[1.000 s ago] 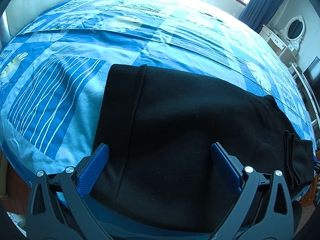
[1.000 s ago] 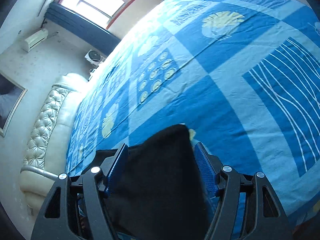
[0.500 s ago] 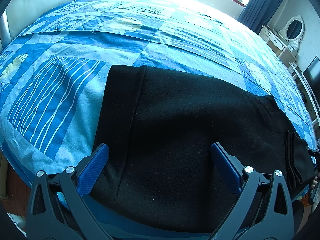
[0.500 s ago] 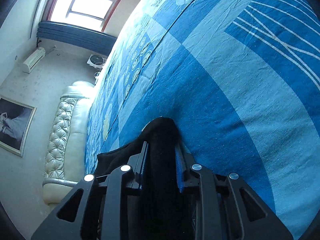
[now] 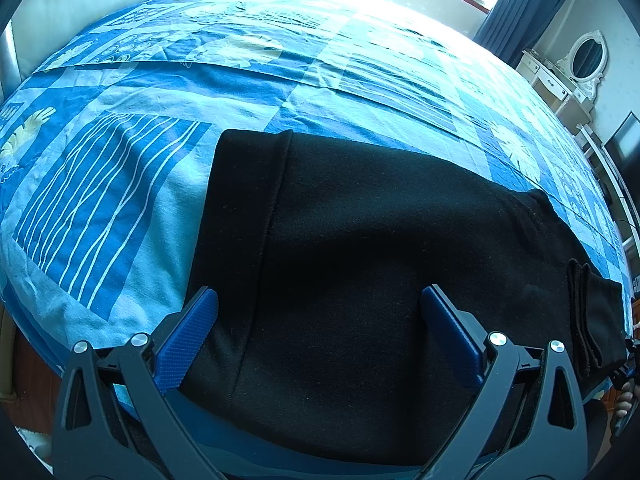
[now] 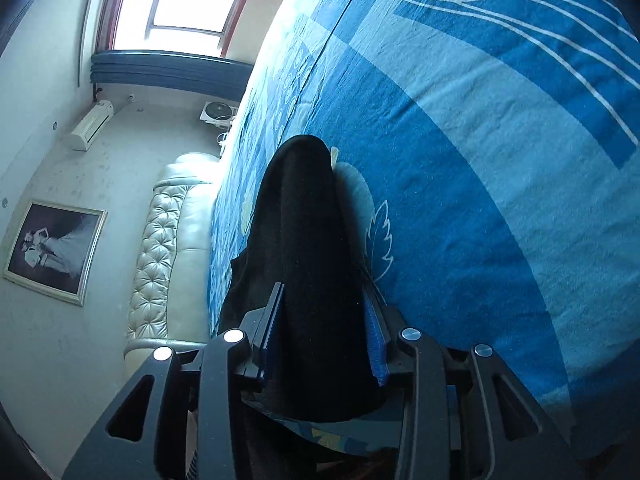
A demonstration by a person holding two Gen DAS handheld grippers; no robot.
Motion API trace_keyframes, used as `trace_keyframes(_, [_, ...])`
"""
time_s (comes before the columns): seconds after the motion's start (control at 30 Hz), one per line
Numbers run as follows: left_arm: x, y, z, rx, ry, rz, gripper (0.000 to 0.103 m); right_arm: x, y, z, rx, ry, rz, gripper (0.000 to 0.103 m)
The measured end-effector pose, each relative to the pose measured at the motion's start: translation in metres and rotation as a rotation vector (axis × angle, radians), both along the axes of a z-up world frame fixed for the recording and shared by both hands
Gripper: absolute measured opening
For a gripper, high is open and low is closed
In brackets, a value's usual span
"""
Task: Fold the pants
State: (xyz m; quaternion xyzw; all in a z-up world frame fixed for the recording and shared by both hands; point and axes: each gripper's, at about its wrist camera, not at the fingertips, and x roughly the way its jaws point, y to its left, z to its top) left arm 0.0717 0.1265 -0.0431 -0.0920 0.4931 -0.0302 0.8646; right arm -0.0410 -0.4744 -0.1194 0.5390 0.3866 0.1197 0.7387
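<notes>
Black pants point(image 5: 380, 220) lie folded lengthwise on the blue patterned bedspread point(image 5: 120, 180), waistband to the left and cuffs stacked at the right edge. My left gripper point(image 5: 319, 294) hovers open and wide over their near edge, with nothing pinched between its blue pads. In the right wrist view, a bunched fold of the pants point(image 6: 304, 208) fills the gap of my right gripper point(image 6: 324, 292). Its jaws are opening while both pads touch the cloth. That gripper sits low over the bedspread point(image 6: 480, 160).
A padded white headboard point(image 6: 160, 240) runs along one side of the bed. A white dresser with an oval mirror point(image 5: 588, 56) stands beyond the far right corner. A window point(image 6: 180, 4) and a framed picture point(image 6: 52, 252) are on the walls. Part of a hand point(image 5: 626, 396) shows at the bed's right edge.
My right gripper narrowed onto the pants' fold, then eased a little wider, while it sank toward the bed and rolled. The left gripper and the pants under it stayed put.
</notes>
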Motion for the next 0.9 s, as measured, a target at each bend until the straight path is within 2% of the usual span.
trace_keyframes(0.1, [0.0,0.0,0.0,0.003,-0.003,0.0,0.101,-0.005,0.001,-0.005,-0.013,-0.003,-0.001,0.033])
trace_keyframes(0.17, [0.0,-0.001,0.0,0.004,-0.005,0.0,0.101,-0.003,0.003,-0.007,-0.06,0.015,-0.001,0.025])
trace_keyframes(0.27, [0.0,-0.001,-0.001,0.007,-0.007,0.001,0.101,-0.004,0.004,-0.006,-0.105,0.022,0.003,0.022])
trace_keyframes(0.4, [0.0,0.0,-0.001,0.011,-0.013,-0.002,0.101,-0.005,0.004,-0.005,-0.108,0.012,-0.017,0.022])
trace_keyframes(0.5, [0.0,0.0,-0.001,0.008,-0.011,-0.005,0.101,-0.012,-0.001,-0.005,-0.062,-0.001,-0.054,0.026])
trace_keyframes(0.57, [0.0,0.001,-0.001,0.003,-0.007,-0.011,0.101,-0.016,-0.006,0.0,-0.063,0.011,-0.118,0.029])
trace_keyframes(0.63, [0.0,0.001,-0.001,0.001,-0.005,-0.016,0.101,-0.018,-0.007,0.018,-0.156,0.017,-0.193,0.029])
trace_keyframes(0.73, [0.0,0.001,-0.001,0.002,-0.005,-0.016,0.101,-0.017,0.003,0.054,-0.285,-0.05,-0.253,0.03])
trace_keyframes(0.8, [-0.001,0.001,-0.001,0.007,-0.007,-0.014,0.101,-0.007,0.018,0.071,-0.286,-0.107,-0.208,0.034])
trace_keyframes(0.87, [-0.001,0.001,-0.001,0.007,-0.007,-0.014,0.101,0.008,0.038,0.076,-0.282,-0.117,-0.12,0.046])
trace_keyframes(0.9, [-0.001,0.001,-0.001,0.006,-0.006,-0.014,0.101,0.015,0.05,0.075,-0.283,-0.114,-0.079,0.046])
